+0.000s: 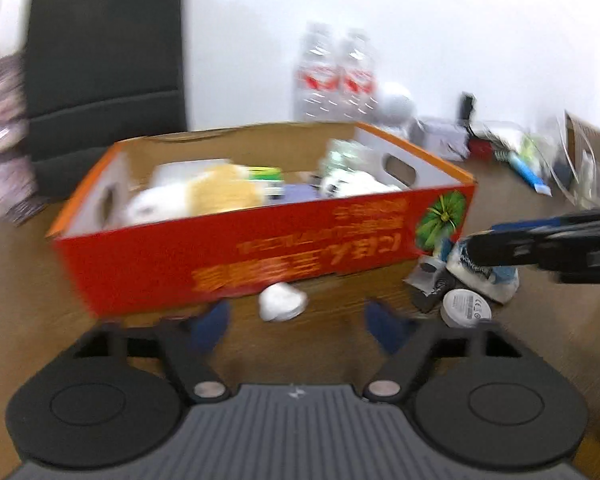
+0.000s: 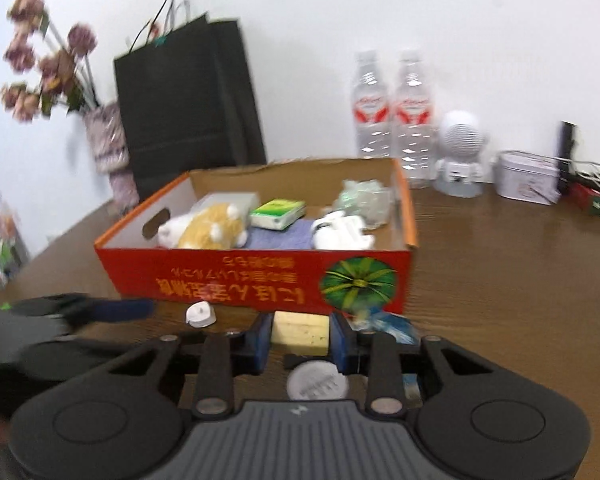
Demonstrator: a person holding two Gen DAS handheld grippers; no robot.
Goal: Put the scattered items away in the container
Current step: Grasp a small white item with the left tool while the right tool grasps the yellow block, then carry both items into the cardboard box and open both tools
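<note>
A red cardboard box [image 1: 236, 256] [image 2: 260, 276] stands on the wooden table and holds a plush toy [image 2: 212, 226], a green packet [image 2: 278, 212], a white item [image 2: 342, 232] and crumpled plastic. My left gripper [image 1: 300, 322] is open and empty just before the box, with a small white object [image 1: 282, 302] [image 2: 199, 314] between its fingertips' line. My right gripper [image 2: 300, 334] is shut on a yellow sponge block [image 2: 300, 330] near the box's front right corner; it enters the left wrist view [image 1: 500, 246] from the right. A white round disc [image 1: 466, 308] [image 2: 317, 382] and a blue-white wrapper [image 2: 392, 326] lie there.
Two clear bottles [image 2: 392, 120], a white round speaker [image 2: 460, 152], a tin [image 2: 526, 176] and cables stand along the wall at the back right. A black paper bag [image 2: 188, 108] and a vase of dried flowers [image 2: 104, 136] stand at the back left.
</note>
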